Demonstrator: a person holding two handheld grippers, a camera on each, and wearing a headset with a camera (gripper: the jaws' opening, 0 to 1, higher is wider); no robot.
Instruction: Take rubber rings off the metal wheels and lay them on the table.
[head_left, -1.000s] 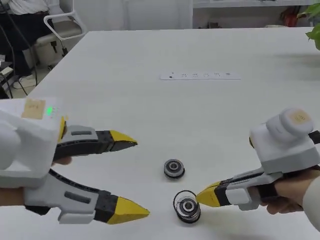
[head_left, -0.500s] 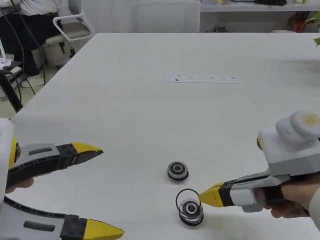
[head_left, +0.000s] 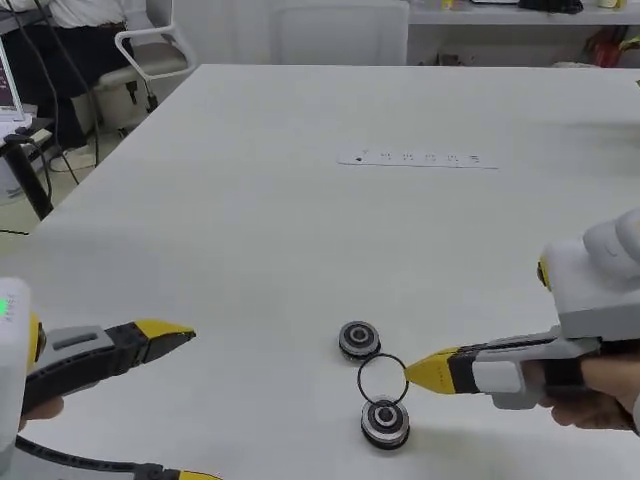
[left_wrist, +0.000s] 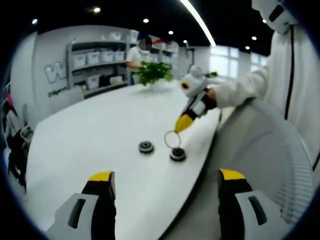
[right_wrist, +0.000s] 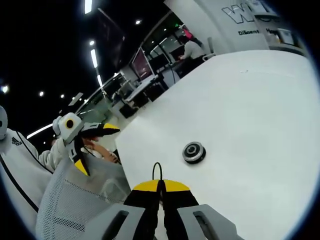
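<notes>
Rubber ring (head_left: 360, 378) has been lifted off the lower wheel (head_left: 385, 421) since the earlier frame.
One ring is pinched in the tightly closed right claw (head_left: 408, 372) at lower centre of the head view, between two metal wheels, the upper wheel (head_left: 358, 339) just beyond it on the worktop (head_left: 300, 200). The left claw (head_left: 192, 405), lower left, is spread wide and empty.

The table (head_left: 300, 200) is showing a smooth, matt white top. The far wheel (head_left: 359, 339) and near wheel (head_left: 385, 422) are gleaming as bright metal, dark-rimmed. The ring (head_left: 382, 377) is looking like thin black rubber. The left gripper (left_wrist: 166, 175) and right gripper (head_left: 410, 373) are showing white plastic shells, yellow tips.
</notes>
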